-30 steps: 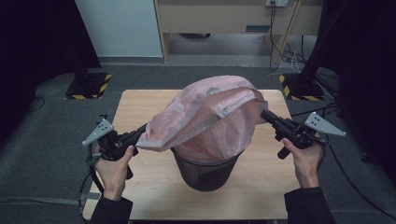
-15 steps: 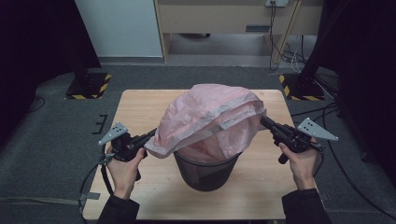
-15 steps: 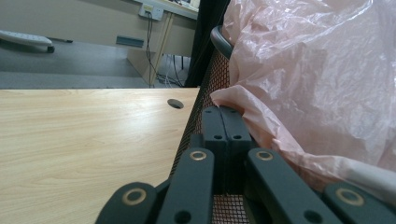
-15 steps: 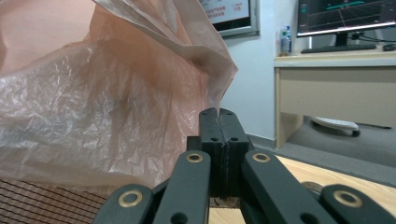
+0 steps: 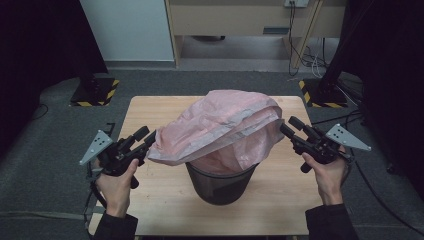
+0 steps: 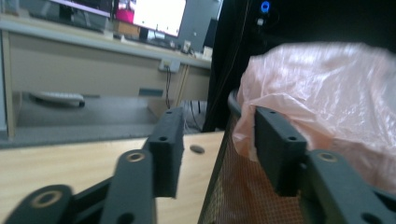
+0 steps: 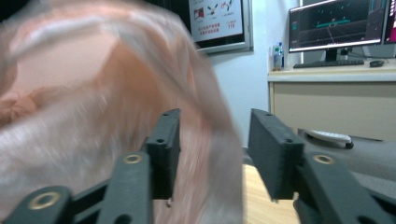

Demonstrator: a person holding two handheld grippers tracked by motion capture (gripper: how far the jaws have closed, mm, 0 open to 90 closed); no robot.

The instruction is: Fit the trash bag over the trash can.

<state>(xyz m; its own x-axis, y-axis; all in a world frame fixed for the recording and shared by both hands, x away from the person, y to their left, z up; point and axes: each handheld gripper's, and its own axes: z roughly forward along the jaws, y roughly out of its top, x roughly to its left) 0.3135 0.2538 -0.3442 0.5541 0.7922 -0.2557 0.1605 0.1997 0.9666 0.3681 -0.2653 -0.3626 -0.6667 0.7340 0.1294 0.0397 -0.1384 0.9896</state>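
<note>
Your left gripper [image 5: 148, 136], jaws just opened about halfway and empty, sits beside the pink bag [image 5: 225, 125] draped over the black bin [image 5: 220, 182] mid-table, while your right gripper [image 5: 290, 127], likewise just opened, holds nothing at the bag's far edge.

The right gripper [image 7: 212, 154] holds its two black fingers [image 7: 271, 149] apart, having just been opening, with nothing pressed between them. A blurred, translucent pink plastic bag [image 7: 93, 93] billows just beyond the left finger. Beneath lies the pale wooden desk [image 7: 257, 196].
</note>
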